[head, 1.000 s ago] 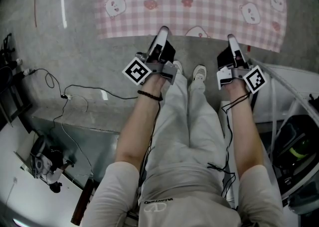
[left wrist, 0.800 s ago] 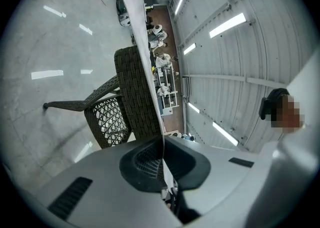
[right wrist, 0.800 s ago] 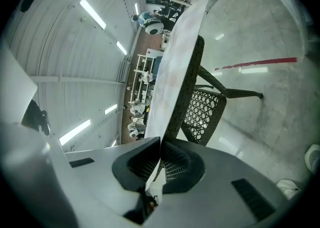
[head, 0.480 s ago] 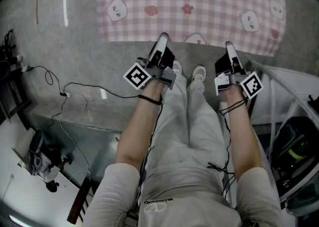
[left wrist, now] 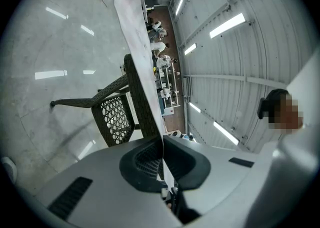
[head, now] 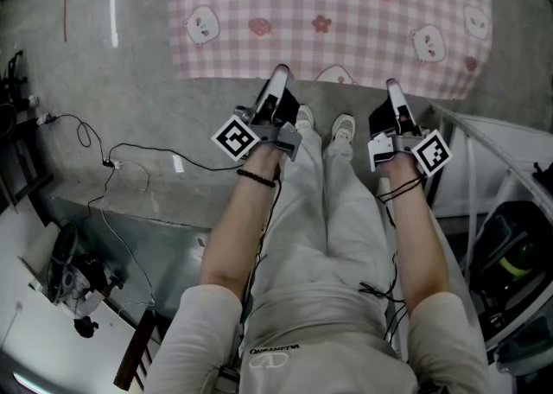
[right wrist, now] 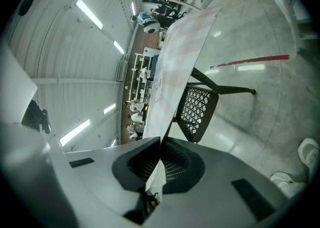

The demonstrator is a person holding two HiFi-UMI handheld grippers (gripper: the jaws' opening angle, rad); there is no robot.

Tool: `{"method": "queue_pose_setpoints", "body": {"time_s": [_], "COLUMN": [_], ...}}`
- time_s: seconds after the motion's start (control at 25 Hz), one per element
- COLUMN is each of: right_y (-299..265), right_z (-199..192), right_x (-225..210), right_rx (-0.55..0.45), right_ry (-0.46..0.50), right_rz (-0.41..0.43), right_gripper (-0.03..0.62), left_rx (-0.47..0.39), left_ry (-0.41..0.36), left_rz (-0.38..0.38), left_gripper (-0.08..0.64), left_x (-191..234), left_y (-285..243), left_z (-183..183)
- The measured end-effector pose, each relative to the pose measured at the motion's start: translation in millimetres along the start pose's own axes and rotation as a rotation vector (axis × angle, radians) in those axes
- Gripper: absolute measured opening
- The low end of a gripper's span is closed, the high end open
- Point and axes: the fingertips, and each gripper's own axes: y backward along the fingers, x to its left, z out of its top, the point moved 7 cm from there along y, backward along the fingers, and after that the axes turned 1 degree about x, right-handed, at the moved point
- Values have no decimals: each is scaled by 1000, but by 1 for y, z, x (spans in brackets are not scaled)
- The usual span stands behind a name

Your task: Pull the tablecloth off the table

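Pink tablecloth (head: 328, 21) clamped in left gripper (head: 279, 74) and right gripper (head: 393, 90) above concrete floor (head: 112, 90).

The tablecloth (head: 328, 21) spreads ahead of both claws; its near edge sits pinched in the left claw (head: 278, 75) and right claw (head: 393, 90); the table (left wrist: 114, 119) stands under it; shoes (head: 344, 128) lie between the claws.

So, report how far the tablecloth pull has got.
Done: left gripper and right gripper each shut on the tablecloth at its near edge. In hand: the pull, cloth running from the fingers to the wicker table. Left: most of it; the cloth covers the tabletop, not yet off.
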Motion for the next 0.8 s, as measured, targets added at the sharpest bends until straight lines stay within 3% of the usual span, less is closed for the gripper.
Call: {"method": "queue_pose_setpoints", "body": {"time_s": [0.8], "right_y": [-1], "right_z": [-2], "right_x": [-4], "right_rx": [1], "right_ry": [19], "right_rz": [21], "right_gripper": [11], "left_rx": [2], "left_ry": [3], "left_rz": [-23], "left_gripper": [3], "left_x": [12], "left_y": [1], "left_z": [-2]}}
